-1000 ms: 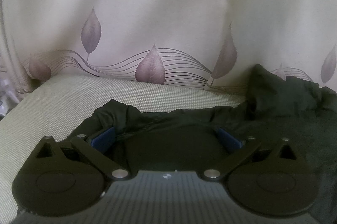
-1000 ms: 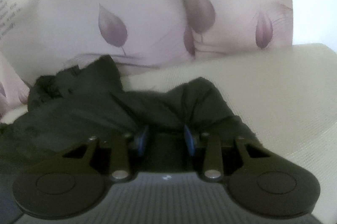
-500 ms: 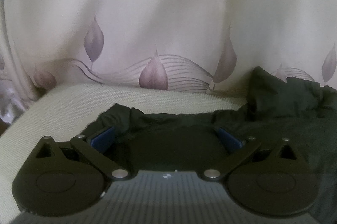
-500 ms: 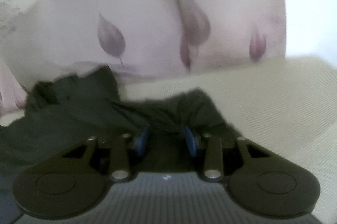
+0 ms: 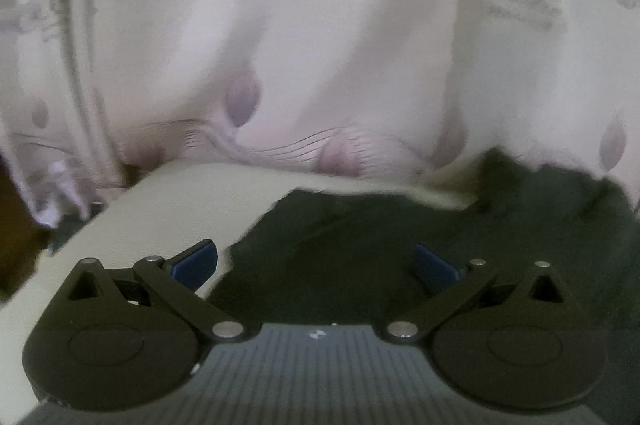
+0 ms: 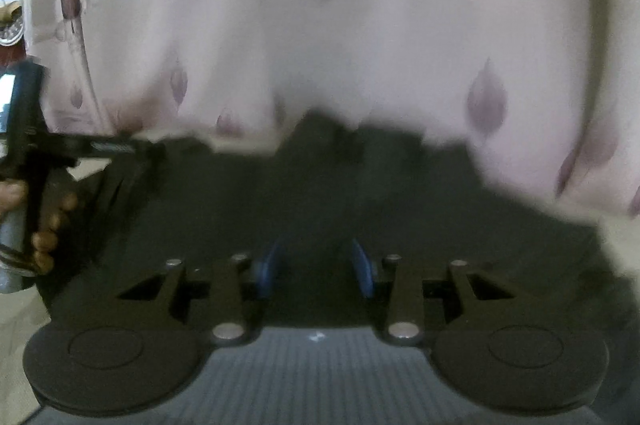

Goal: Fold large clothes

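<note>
Left gripper (image 5: 316,261): fingers wide apart, nothing clamped, over the dark garment (image 5: 400,257). Right gripper (image 6: 316,263): fingers part-way apart; blur hides any grip. Garment lies spread on the cream woven surface (image 5: 160,209), leaf-print curtain (image 5: 320,45) behind. Step: mid-fold, seemingly. Next: pinch 2 edge points, carry across.
</note>
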Demonstrator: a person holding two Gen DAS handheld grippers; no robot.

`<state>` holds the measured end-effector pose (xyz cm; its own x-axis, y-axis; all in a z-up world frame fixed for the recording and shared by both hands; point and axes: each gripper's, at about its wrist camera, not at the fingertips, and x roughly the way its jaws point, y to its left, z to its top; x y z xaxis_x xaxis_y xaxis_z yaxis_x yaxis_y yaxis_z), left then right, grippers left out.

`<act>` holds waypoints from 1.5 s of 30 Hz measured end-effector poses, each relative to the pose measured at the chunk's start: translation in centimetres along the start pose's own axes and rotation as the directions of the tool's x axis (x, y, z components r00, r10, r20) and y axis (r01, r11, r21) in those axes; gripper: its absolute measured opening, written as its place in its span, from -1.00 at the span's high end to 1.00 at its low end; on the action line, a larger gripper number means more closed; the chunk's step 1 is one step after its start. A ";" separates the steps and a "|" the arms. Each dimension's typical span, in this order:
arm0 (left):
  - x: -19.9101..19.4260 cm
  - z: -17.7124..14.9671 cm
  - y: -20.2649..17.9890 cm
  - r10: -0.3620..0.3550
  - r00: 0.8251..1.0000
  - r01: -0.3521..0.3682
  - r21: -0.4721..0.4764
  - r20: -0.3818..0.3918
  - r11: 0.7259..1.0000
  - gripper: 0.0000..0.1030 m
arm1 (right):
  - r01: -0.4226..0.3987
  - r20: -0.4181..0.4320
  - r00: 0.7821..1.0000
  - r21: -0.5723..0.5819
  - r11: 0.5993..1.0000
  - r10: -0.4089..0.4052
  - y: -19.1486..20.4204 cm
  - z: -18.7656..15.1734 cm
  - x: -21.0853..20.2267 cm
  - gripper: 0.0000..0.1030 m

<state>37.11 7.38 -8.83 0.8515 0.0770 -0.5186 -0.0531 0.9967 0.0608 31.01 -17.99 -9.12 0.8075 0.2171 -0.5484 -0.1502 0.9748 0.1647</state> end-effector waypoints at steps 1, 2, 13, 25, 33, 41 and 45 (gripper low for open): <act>0.2 -0.4 0.6 0.010 1.000 -0.011 -0.002 -0.020 1.000 -0.99 | 0.006 -0.017 1.000 0.012 1.000 -0.006 0.0 -0.4 0.7 0.26; 0.5 -0.8 1.2 0.009 0.999 -0.009 -0.015 -0.039 1.000 -1.00 | 0.005 -0.028 1.000 0.035 0.999 -0.004 -0.2 -0.8 1.2 0.27; 0.5 -1.3 2.4 -0.016 0.997 0.012 -0.051 -0.072 0.999 -0.89 | -0.047 -0.080 0.995 0.167 0.985 0.061 -3.2 0.0 0.6 0.25; 0.1 -1.9 -0.5 -0.044 0.998 0.043 -0.016 -0.047 0.999 -0.98 | 0.289 -0.206 0.952 0.363 0.886 -0.227 -20.8 -0.1 -0.4 0.30; 0.6 -2.0 0.3 -0.049 0.997 0.046 -0.033 -0.063 0.998 -0.90 | 0.347 -0.192 0.933 0.253 0.903 -0.304 -20.2 -1.4 1.3 0.30; -2.6 0.3 5.2 -0.176 0.982 0.165 -0.141 -0.072 0.976 -0.94 | 0.197 0.140 0.963 0.226 0.954 -0.231 -13.1 -1.0 -7.6 0.24; -3.7 1.5 9.2 -0.212 0.976 0.203 -0.151 -0.044 0.967 -1.00 | 0.073 0.166 0.981 0.156 0.985 -0.099 -8.8 -3.0 -9.8 0.23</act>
<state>34.28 16.25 -5.10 0.8196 -0.1346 -0.5570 0.0423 0.9836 -0.1754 22.74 -28.51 -7.65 0.9017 0.1085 -0.4186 -0.0004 0.9682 0.2502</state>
